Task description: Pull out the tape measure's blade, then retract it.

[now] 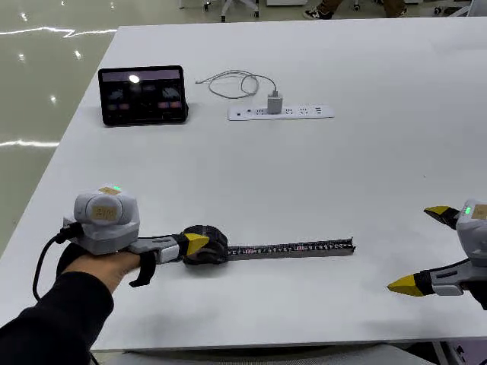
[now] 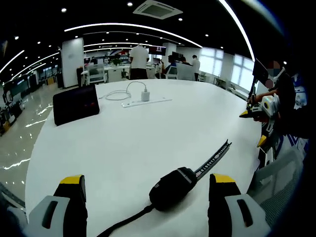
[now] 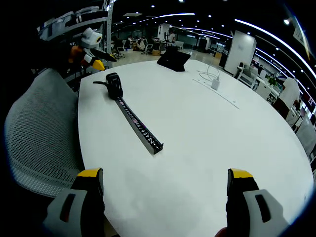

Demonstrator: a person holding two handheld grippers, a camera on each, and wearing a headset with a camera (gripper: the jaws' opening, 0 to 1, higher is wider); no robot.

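Observation:
A black tape measure (image 1: 205,245) lies on the white table (image 1: 304,175) near the front edge, its blade (image 1: 293,248) drawn out flat to the right. In the left gripper view the case (image 2: 173,187) sits between the wide-apart jaws of my left gripper (image 2: 148,182), touching neither; a black strap trails from it toward the camera. My left gripper (image 1: 194,245) is open around the case. My right gripper (image 1: 421,249) hovers open to the right of the blade's tip (image 3: 157,146), holding nothing.
A dark tablet (image 1: 142,94) stands at the back left. A white power strip (image 1: 280,112) with a charger and coiled cable (image 1: 232,84) lies behind the tape. A mesh chair (image 3: 39,133) is at the table's near edge.

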